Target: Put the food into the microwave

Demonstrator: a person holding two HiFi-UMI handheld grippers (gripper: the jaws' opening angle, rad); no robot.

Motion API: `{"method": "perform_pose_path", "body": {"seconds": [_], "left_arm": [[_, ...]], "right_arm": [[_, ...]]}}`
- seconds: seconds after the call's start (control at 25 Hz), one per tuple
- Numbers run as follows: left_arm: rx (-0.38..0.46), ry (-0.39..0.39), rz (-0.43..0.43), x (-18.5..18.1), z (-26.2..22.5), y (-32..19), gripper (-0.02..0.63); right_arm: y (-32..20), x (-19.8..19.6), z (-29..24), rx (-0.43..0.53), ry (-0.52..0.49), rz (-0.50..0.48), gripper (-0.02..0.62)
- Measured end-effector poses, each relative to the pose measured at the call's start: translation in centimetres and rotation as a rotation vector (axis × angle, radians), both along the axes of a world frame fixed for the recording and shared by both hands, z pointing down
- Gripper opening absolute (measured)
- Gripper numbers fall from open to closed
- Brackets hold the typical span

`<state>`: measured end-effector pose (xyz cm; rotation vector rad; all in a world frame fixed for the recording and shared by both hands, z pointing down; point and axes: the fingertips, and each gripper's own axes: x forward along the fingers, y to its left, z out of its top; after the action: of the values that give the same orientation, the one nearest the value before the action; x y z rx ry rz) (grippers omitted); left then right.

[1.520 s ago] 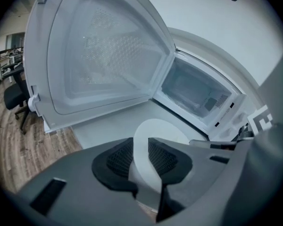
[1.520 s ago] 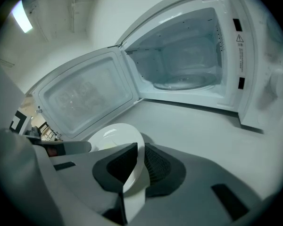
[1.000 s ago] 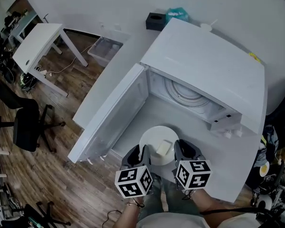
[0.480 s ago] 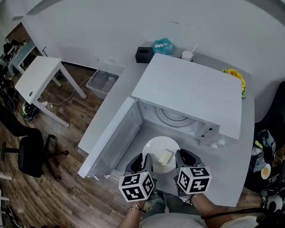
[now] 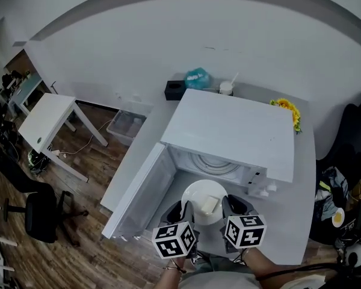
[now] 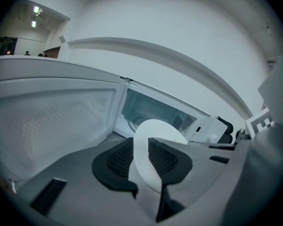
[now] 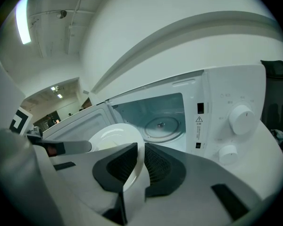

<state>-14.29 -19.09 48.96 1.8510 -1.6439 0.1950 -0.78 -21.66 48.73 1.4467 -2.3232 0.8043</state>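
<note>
The microwave (image 5: 234,128) stands on the pale tabletop (image 5: 145,138) with its door (image 5: 141,188) swung wide to its left. The cavity is bare apart from the glass turntable (image 7: 162,124) lying flat on its floor. Just in front of the microwave's open mouth, not yet inside, hangs a round white plate (image 5: 200,192), held about level and clear of the tabletop. On the plate sits the food (image 5: 208,205), a single pale, yellowish block lying toward the edge nearer the person; I can't make out what it is. The left gripper (image 6: 142,158) pinches the plate's rim on the side toward the door, dark ribbed pads closed on the thin white edge. The right gripper (image 7: 140,166) clamps the opposite rim, on the side toward the microwave's two white knobs (image 7: 240,118). Behind the microwave, against the wall, I can see a black box (image 5: 174,89), a teal bag (image 5: 197,77) and some yellow flowers (image 5: 287,107).
</note>
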Motion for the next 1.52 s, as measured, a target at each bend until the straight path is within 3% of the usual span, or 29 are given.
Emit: {"method": "perform_pose_path", "body": {"seconds": [0.48,0.84,1.04,1.52], "left_arm": [[-0.004,-0.010,0.047,0.7,1.2,-4.0,0.100],[0.039,0.017,0.096,1.2,3.0,-9.3,0.100],[0.066,-0.016,0.125,1.1,4.0,-11.9,0.100],[0.138,-0.073,0.161,0.9,5.7,-16.5,0.100]], "right_arm": [[-2.7,1.1,0.9,0.001,-0.033,0.101,0.057],[-6.4,1.7,2.8,0.087,0.005,0.197,0.057],[-7.8,1.5,3.9,0.134,0.050,0.221,0.058],[-11.8,1.4,5.9,0.179,0.011,0.368,0.058]]}}
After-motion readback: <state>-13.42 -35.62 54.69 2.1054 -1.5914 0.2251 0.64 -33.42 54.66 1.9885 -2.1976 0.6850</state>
